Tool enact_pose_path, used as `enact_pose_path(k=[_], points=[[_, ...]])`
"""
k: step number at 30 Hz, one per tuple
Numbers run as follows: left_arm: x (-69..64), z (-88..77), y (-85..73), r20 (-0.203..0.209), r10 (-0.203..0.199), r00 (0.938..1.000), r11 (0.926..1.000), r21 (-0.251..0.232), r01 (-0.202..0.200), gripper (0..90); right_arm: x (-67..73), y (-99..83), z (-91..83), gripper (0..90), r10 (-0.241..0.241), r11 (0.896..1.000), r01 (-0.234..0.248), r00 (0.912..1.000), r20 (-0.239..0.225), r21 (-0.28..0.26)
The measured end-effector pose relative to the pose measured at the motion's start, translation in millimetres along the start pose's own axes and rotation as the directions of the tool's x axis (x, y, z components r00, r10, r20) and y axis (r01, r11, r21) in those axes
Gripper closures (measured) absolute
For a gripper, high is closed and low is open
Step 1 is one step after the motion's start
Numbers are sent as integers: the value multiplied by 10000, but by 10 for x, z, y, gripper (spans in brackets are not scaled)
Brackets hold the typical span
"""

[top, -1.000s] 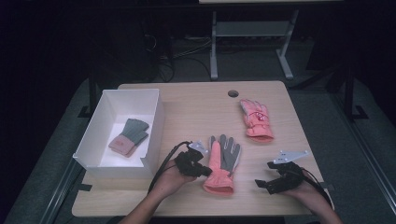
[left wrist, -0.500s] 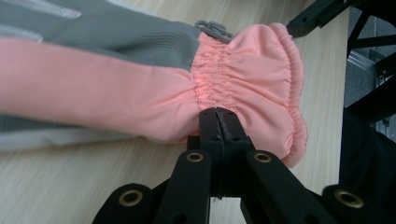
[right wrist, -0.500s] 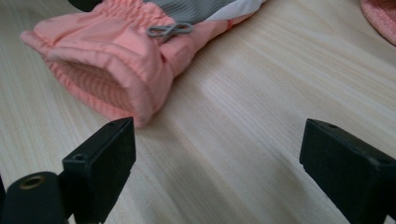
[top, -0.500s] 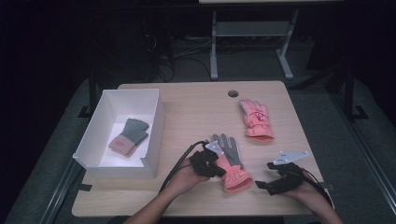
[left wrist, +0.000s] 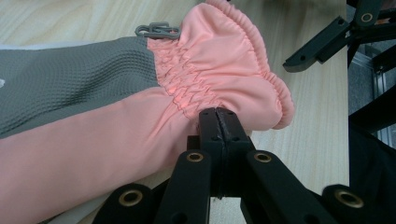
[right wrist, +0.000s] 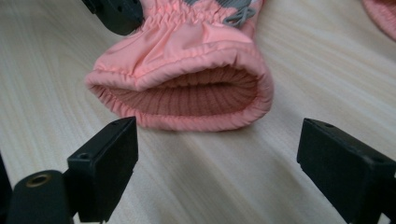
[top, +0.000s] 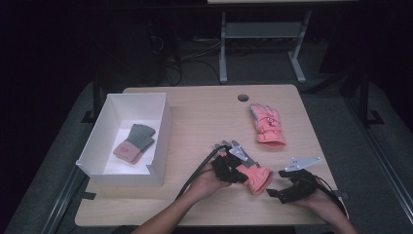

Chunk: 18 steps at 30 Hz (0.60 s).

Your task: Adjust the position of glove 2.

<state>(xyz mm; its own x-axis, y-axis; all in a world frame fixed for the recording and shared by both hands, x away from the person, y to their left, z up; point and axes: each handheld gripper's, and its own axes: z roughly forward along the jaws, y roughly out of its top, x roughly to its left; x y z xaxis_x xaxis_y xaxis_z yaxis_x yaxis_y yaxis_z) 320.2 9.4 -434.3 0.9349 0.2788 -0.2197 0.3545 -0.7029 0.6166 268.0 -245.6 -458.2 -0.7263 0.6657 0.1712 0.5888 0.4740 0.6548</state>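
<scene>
A pink and grey glove [top: 254, 176] lies slanted on the table near its front edge, with the cuff toward the right. My left gripper [top: 239, 173] is shut on a fold of pink fabric just below the gathered wrist [left wrist: 217, 114]. The glove [left wrist: 116, 116] stretches away to the left in the left gripper view. My right gripper [top: 275, 183] rests on the table just right of the cuff and is open. In the right gripper view its jaws [right wrist: 217, 154] stand wide apart in front of the cuff's ribbed opening [right wrist: 187, 88], touching nothing.
A second pink glove [top: 267, 125] lies at the table's far right. A white box [top: 160, 127] at the left holds another pink and grey glove [top: 135, 144]. A round hole [top: 243, 97] is in the tabletop near the back edge.
My left gripper has moved right with the glove, dragging and turning it so the cuff now points toward the right gripper. The right gripper has stayed in place.
</scene>
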Motion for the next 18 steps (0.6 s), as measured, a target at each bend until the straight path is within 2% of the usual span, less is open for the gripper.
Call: enact_pose_path(k=[3, 7, 12, 17, 18], points=[[9, -90, -52, -73, -58, 10000, 9996, -292, 56, 831, 4, 2, -3, 120, 28, 10000, -28, 10000, -13, 33], [51, -253, -212, -292, -178, 9994, 9975, -693, 158, 715, 13, 14, -8, 129, 92, 10000, -92, 10000, -6, 2], [115, -452, -469, -516, -499, 9974, 9962, -746, 460, 541, 19, 16, -10, 138, 156, 9997, -157, 9999, 41, 185], [115, -623, -693, -1192, -672, 9906, 9969, -493, 617, 443, 41, 14, -17, 154, 41, 9995, -46, 9999, 146, 319], [109, -649, -734, -1280, -769, 9888, 9958, -592, 698, 418, 43, 14, -18, 157, 0, 9995, -5, 9998, 174, 330]])
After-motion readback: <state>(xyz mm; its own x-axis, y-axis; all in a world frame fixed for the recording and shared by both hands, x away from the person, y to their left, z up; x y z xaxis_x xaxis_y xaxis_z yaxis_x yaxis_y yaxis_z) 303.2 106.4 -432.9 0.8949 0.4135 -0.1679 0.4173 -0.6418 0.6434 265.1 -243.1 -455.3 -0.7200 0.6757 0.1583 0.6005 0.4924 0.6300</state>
